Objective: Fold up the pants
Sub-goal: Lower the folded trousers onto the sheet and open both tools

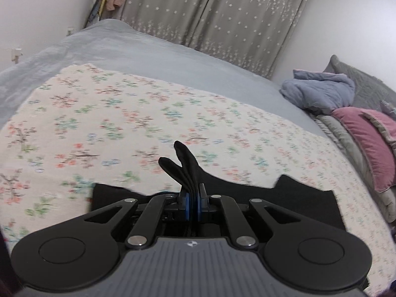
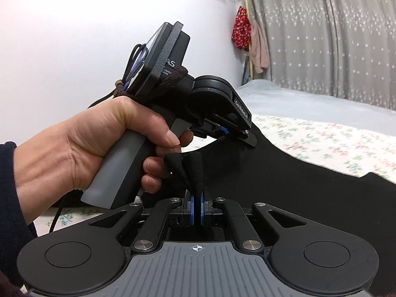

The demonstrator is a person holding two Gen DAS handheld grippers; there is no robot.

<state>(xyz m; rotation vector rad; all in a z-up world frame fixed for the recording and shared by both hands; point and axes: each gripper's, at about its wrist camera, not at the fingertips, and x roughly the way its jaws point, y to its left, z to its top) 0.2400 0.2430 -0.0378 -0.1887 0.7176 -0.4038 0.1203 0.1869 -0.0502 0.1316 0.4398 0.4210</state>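
A: Where are the pants?

B: The black pants [image 1: 284,193] lie spread on the floral sheet [image 1: 123,113] covering the bed [image 1: 153,49]. A bunched fold of the cloth sticks up between the left gripper [image 1: 192,198] fingers. In the right wrist view, another bunched fold pokes up from the right gripper [image 2: 197,205], and the rest of the dark cloth trails off to the right over the sheet.

A: Anything around them?

B: A person's left hand [image 2: 99,138] on the grey handle sits close in front of the right gripper. A blue-grey blanket [image 1: 319,91] and a pink pillow [image 1: 366,136] sit at the bed's right end, well apart. A star-patterned curtain [image 1: 222,12] hangs behind.

A: And the fingers?

B: Both pairs are pinched closed on the pants cloth, blue pads pressing it from each side.
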